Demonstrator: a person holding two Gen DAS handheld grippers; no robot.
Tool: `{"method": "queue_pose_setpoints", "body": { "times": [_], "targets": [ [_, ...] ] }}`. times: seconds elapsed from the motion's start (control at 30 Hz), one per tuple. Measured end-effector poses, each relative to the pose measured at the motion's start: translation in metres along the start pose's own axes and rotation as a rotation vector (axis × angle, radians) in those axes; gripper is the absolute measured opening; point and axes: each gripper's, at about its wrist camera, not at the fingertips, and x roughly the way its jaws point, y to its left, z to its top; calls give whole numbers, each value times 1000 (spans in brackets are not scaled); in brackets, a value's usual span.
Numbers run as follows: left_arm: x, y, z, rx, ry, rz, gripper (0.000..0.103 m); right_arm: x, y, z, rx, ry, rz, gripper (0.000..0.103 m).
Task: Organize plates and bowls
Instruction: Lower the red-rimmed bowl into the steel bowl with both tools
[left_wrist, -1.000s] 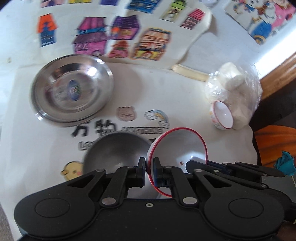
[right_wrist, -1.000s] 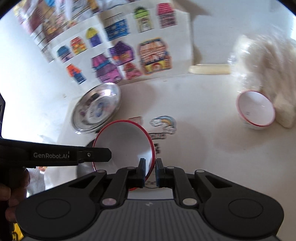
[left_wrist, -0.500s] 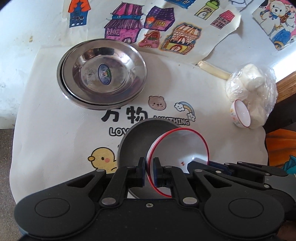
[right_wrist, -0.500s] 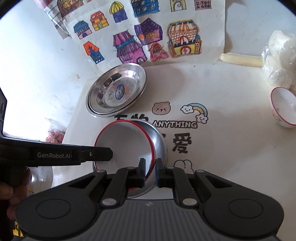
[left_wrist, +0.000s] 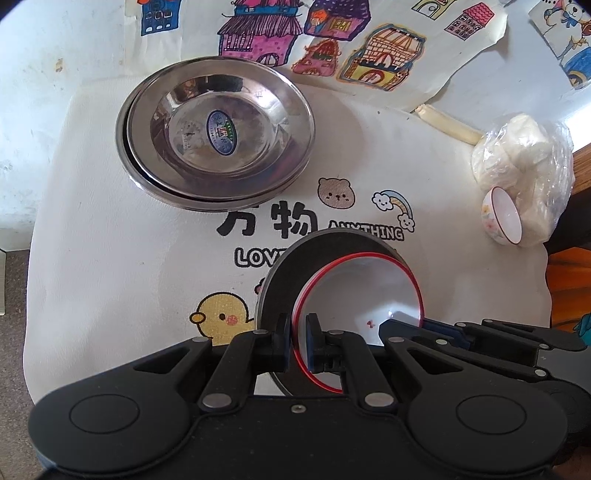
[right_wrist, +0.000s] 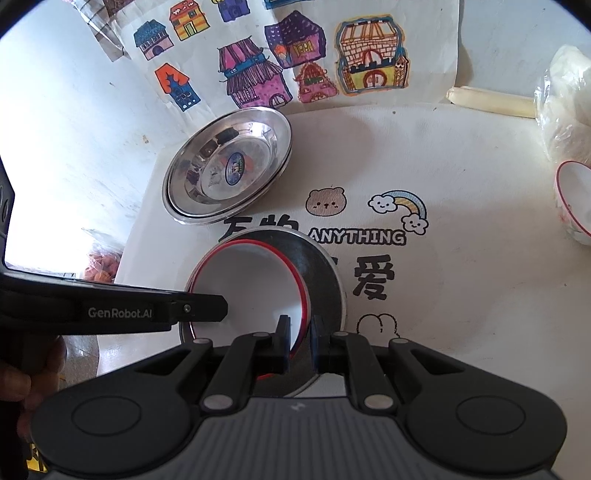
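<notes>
Left gripper (left_wrist: 298, 341) clamped on near rim of red-rimmed white bowl (left_wrist: 364, 295); right gripper (right_wrist: 299, 338) clamped on the opposite rim. Bowl tilted over a grey metal bowl (right_wrist: 325, 280) on the cloth mat (left_wrist: 110, 266). "GenRobot.AI" readable on the left tool's side, crossing the right wrist view. Beyond, on the mat: "LOV…", "ANYTHING", Chinese characters, duck, bear, rainbow. Farther, stacked steel plates (left_wrist: 218, 133), blue oval sticker unreadable. To the right, small floral bowl (left_wrist: 502, 218) tipped against plastic bag (left_wrist: 524, 166). Farthest, house drawings (right_wrist: 295, 55).
</notes>
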Motion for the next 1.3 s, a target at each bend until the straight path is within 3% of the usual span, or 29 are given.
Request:
{"method": "queue_pose_setpoints", "body": {
  "times": [1.3],
  "targets": [
    [7, 0, 6, -12, 21, 24, 8, 7, -1, 0, 39, 28, -8, 18]
  ]
}}
